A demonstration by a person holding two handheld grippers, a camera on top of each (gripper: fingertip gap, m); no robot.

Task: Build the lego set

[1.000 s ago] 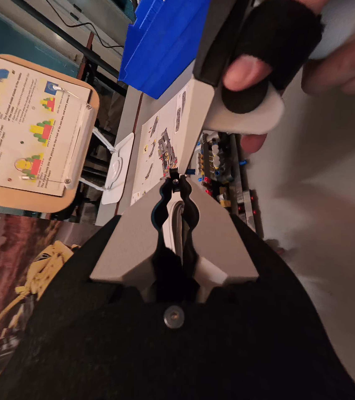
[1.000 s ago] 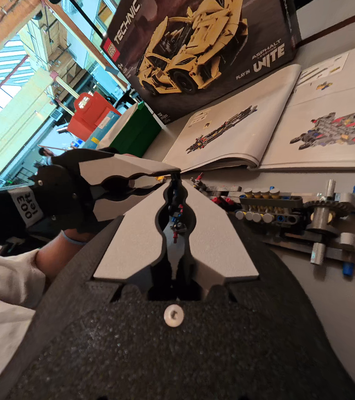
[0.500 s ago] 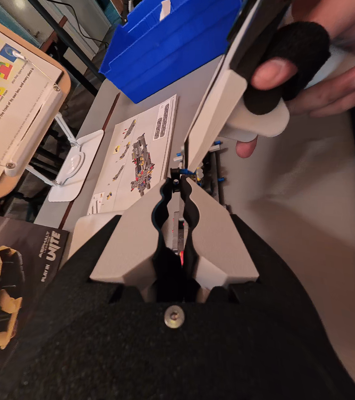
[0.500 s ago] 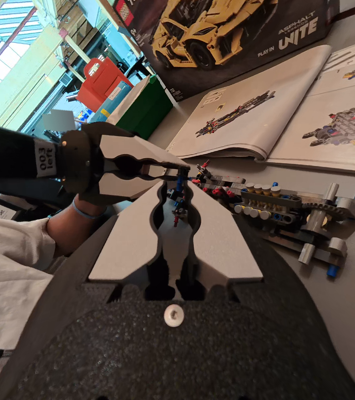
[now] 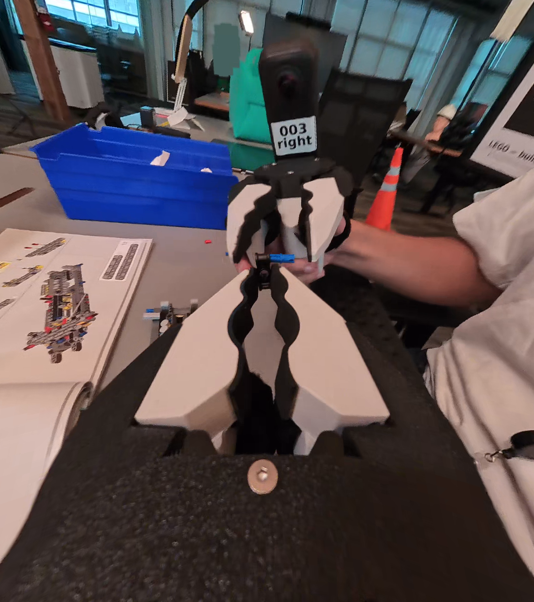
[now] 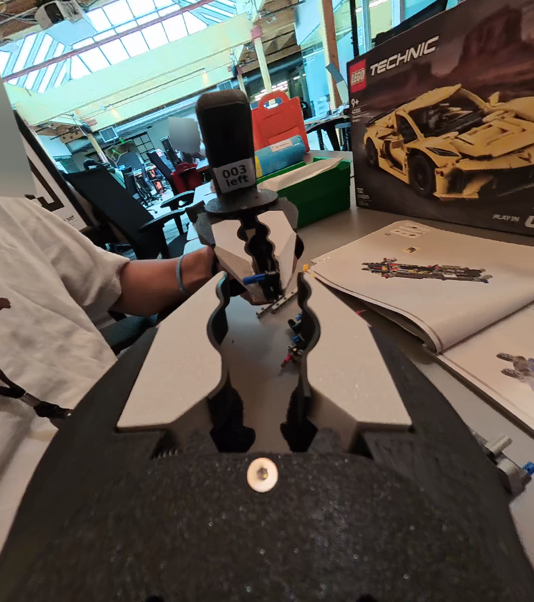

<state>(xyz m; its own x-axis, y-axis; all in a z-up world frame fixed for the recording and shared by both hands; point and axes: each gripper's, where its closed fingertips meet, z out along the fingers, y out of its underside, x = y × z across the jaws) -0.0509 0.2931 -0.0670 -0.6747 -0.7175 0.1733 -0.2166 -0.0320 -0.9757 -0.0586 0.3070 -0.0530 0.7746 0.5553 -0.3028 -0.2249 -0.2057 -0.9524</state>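
My left gripper [image 5: 264, 277] is shut on a small black connector [image 5: 263, 268] with a blue pin [image 5: 282, 258] sticking out sideways, held above the table. My right gripper [image 6: 262, 280] is open and empty. It faces the left gripper tip to tip, and its fingers straddle the blue pin [image 6: 254, 279] without touching it. The right gripper also shows in the left wrist view [image 5: 277, 258], and the left one in the right wrist view [image 6: 269, 291]. The part-built grey assembly [image 5: 169, 317] lies on the table below, mostly hidden by my left fingers.
An open instruction booklet [image 5: 47, 293] lies on the table [image 5: 177, 247], with a blue bin [image 5: 135, 179] behind it. The set's box [image 6: 454, 130] and a green bin [image 6: 318, 192] stand at the back. Loose small parts [image 6: 295, 342] and a grey beam [image 6: 275, 304] lie under the grippers.
Both grippers have lifted from the assembly and turned to face each other. The right gripper has opened. The left stays shut on the black connector with the blue pin.
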